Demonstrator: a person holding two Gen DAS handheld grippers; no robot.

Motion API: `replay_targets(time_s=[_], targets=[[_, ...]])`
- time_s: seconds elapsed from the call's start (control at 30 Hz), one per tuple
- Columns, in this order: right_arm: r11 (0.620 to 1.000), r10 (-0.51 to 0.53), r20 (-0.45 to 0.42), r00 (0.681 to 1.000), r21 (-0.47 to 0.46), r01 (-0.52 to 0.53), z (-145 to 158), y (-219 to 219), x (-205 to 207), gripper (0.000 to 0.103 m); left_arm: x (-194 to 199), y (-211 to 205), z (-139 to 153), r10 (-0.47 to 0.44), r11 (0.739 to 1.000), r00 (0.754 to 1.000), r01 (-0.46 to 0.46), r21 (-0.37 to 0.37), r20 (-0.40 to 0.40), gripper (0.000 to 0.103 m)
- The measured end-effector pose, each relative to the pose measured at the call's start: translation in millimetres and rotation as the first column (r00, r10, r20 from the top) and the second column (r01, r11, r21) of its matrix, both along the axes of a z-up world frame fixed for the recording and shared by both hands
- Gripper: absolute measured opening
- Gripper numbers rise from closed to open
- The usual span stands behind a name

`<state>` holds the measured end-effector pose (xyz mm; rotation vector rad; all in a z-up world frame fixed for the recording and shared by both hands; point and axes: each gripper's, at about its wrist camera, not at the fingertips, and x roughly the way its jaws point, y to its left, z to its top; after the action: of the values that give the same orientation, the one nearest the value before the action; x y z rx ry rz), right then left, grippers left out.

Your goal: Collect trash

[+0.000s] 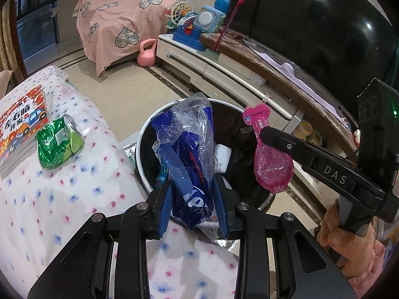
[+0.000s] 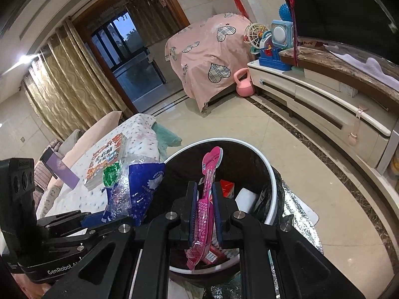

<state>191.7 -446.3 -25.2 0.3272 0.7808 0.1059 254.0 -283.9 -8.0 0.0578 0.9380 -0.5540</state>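
A round trash bin (image 1: 143, 134) with a white rim and black liner stands on the floor beside the flowered table; it also shows in the right wrist view (image 2: 270, 174). My left gripper (image 1: 193, 186) is shut on a blue and clear plastic bag (image 1: 185, 144), held over the bin's near edge. My right gripper (image 2: 205, 194) is shut on a pink plastic package (image 2: 205, 199), held over the bin; it shows in the left wrist view (image 1: 270, 159) too. A crumpled green wrapper (image 1: 58, 142) lies on the table.
A colourful book (image 1: 21, 122) lies on the flowered tablecloth (image 1: 62, 199) left of the wrapper. White and red items (image 2: 245, 198) lie inside the bin. A low TV cabinet (image 1: 224, 74) runs along the right, with toys and a pink kettlebell (image 1: 147, 56) beyond.
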Motion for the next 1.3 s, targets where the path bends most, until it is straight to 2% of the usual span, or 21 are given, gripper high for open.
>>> replay_targets(time_s=[0.13,0.33,0.4,0.47,0.57,0.63,0.7,0.8,1.07,1.3], targets=[[1.000,-0.002,-0.011,1.000,-0.010,0.002,-2.8,-1.7,2.7,0.013,3.9,-2.6,-3.4,0.003,1.000,1.000,-0.003,0.014,-0.006,0.032],[1.000,-0.010,-0.025,1.000,0.017,0.011,-6.0,-6.9,5.4,0.020,6.2,-2.6,-6.0,0.025,0.999,1.000,-0.025,0.031,0.003,0.062],[1.000,-0.020,-0.015,1.000,0.023,0.020,-3.8,-8.5,3.3,0.032,5.0,0.8,-3.9,0.027,0.999,1.000,-0.027,0.016,0.007,0.068],[0.999,-0.027,0.000,1.000,0.033,0.027,0.1,-10.1,-1.2,0.043,1.6,7.1,-0.4,0.042,0.999,0.999,-0.042,0.003,0.011,0.069],[0.999,-0.034,0.012,0.999,0.039,0.034,5.2,-9.2,-7.8,0.047,-7.6,21.0,4.6,0.069,0.997,0.997,-0.069,-0.022,0.021,0.071],[0.998,-0.040,0.024,0.999,0.055,0.038,8.9,-7.7,-15.6,0.060,-16.8,34.9,6.2,0.109,0.993,0.994,-0.108,-0.040,0.025,0.080],[0.997,-0.047,0.039,0.998,0.070,0.044,12.0,-3.3,-27.1,0.081,-30.0,50.1,4.6,0.145,0.988,0.989,-0.143,-0.059,0.032,0.083],[0.994,-0.045,0.063,0.997,0.107,0.038,12.3,7.7,-47.6,0.095,-49.4,69.5,-0.6,0.172,0.983,0.984,-0.170,-0.071,0.036,0.083],[0.993,-0.001,0.056,0.998,0.118,-0.005,-0.2,57.9,-99.1,0.096,-108.6,135.3,-4.6,0.271,0.959,0.960,-0.263,-0.108,0.075,0.083],[0.992,0.047,0.056,0.997,0.117,-0.053,-2.1,93.2,-129.9,0.100,-159.3,176.0,1.0,0.339,0.937,0.933,-0.322,-0.132,0.126,0.083]])
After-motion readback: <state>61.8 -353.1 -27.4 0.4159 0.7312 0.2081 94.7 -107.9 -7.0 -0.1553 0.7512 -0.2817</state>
